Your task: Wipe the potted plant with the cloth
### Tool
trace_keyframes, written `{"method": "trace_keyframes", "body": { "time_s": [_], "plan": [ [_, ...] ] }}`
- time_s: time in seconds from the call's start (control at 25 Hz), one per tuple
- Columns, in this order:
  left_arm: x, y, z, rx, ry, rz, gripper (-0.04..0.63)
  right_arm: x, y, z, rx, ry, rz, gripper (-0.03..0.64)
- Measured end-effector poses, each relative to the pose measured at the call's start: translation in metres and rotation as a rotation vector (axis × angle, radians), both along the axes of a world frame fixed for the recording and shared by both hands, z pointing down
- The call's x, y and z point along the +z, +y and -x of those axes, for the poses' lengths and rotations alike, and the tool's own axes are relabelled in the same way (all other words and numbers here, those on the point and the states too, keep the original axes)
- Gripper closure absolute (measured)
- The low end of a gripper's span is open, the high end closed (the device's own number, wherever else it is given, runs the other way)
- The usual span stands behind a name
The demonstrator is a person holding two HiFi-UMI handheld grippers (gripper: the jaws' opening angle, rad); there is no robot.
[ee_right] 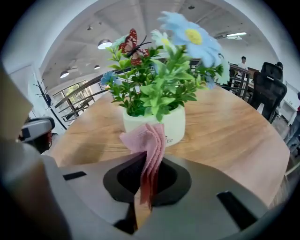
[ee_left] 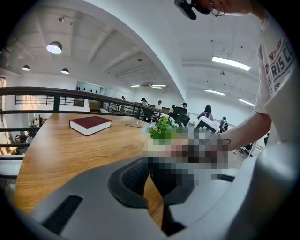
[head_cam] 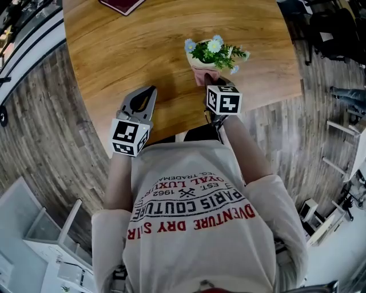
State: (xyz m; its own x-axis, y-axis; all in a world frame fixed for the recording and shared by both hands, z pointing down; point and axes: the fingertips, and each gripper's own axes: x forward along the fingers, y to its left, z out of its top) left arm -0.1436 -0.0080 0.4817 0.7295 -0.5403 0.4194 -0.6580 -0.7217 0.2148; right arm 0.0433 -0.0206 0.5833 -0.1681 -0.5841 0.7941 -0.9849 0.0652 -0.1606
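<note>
The potted plant (head_cam: 214, 52), green leaves and pale blue flowers in a white pot (ee_right: 172, 124), stands near the right front of the round wooden table (head_cam: 131, 51). My right gripper (head_cam: 214, 81) is just in front of the pot, shut on a folded pink cloth (ee_right: 149, 149). The cloth's upper end stands up against the pot's front. In the right gripper view a toy butterfly (ee_right: 131, 46) sits among the leaves. My left gripper (head_cam: 147, 97) hovers over the table's front edge, left of the plant, shut with nothing in it (ee_left: 153, 187). From there the plant (ee_left: 162, 127) lies ahead and slightly to the right.
A dark red book (ee_left: 90, 124) lies at the far side of the table, also in the head view (head_cam: 121, 4). A railing (ee_left: 56, 96) runs behind the table. Office chairs and people are far behind. White furniture (head_cam: 51, 234) stands on the floor behind me.
</note>
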Motion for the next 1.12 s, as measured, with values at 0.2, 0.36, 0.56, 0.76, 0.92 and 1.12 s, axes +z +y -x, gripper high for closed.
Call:
{"method": "trace_keyframes", "body": {
  "time_s": [0.2,0.36,0.56,0.76,0.92,1.12],
  "plan": [
    [0.005,-0.001,-0.030,0.029,0.019,0.014,0.577,-0.001,0.011,-0.026,-0.067,0.042,0.024,0.581],
    [0.009,-0.005,-0.064,0.060,0.040,-0.005,0.389,-0.001,0.017,-0.055,-0.143,0.126,0.027,0.581],
    [0.024,-0.016,-0.101,0.117,-0.018,-0.067,0.215,-0.004,0.008,-0.091,-0.145,0.159,0.033,0.581],
    [0.038,-0.035,-0.133,0.147,-0.053,-0.106,0.146,-0.003,-0.003,-0.121,-0.171,0.173,0.038,0.581],
    [0.048,-0.045,-0.147,0.199,-0.092,-0.141,0.119,0.001,-0.012,-0.131,-0.191,0.173,0.035,0.581],
    [0.058,-0.058,-0.162,0.249,-0.110,-0.137,0.104,0.007,-0.029,-0.142,-0.193,0.145,0.050,0.581]
  ]
}}
